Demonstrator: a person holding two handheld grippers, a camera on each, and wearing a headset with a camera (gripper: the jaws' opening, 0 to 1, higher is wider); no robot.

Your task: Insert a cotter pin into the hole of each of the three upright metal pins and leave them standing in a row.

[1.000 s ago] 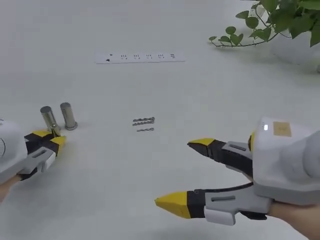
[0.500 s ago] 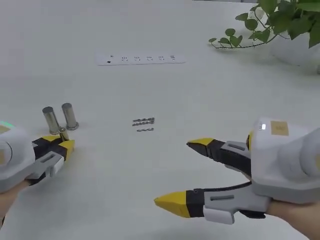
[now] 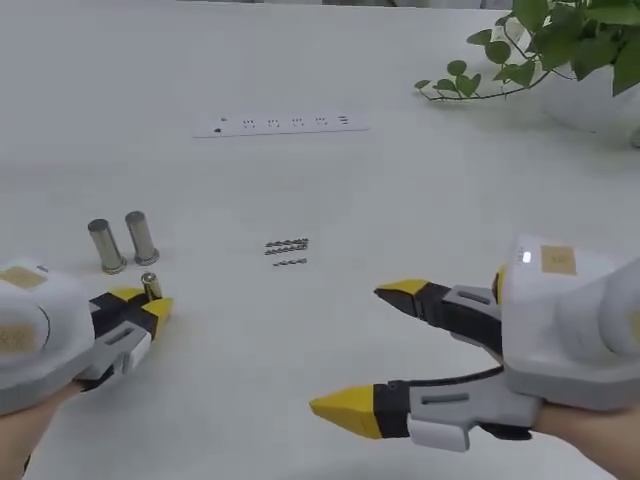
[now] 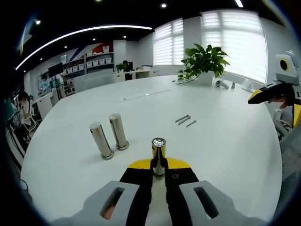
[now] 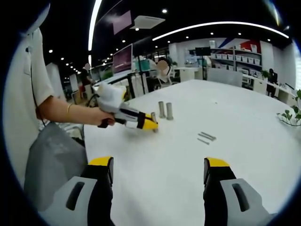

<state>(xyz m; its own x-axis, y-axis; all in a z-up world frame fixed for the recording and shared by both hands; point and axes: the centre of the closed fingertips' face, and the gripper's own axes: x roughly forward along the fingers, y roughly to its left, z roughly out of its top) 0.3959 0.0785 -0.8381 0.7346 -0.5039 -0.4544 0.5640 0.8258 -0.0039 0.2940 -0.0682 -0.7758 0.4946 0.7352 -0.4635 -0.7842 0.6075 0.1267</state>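
In the head view, the left gripper (image 3: 152, 303) sits low at the left, its jaws clamped on the held pin (image 3: 151, 286), which stands upright; whether its foot touches the bench (image 3: 330, 190) I cannot tell. Just behind it two more metal pins stand side by side, the nearer pin (image 3: 105, 246) and the farther pin (image 3: 140, 238). The cotter pins (image 3: 287, 250) lie loose mid-bench, well apart from them. The right gripper (image 3: 348, 348) hovers wide open at the lower right. A power strip (image 3: 282, 124) and a plant (image 3: 560, 40) lie beyond. In the left gripper view, the jaws pinch the held pin's lower part, with the two free pins to its left. In the right gripper view, its own jaws gape, with the cotter pins ahead.
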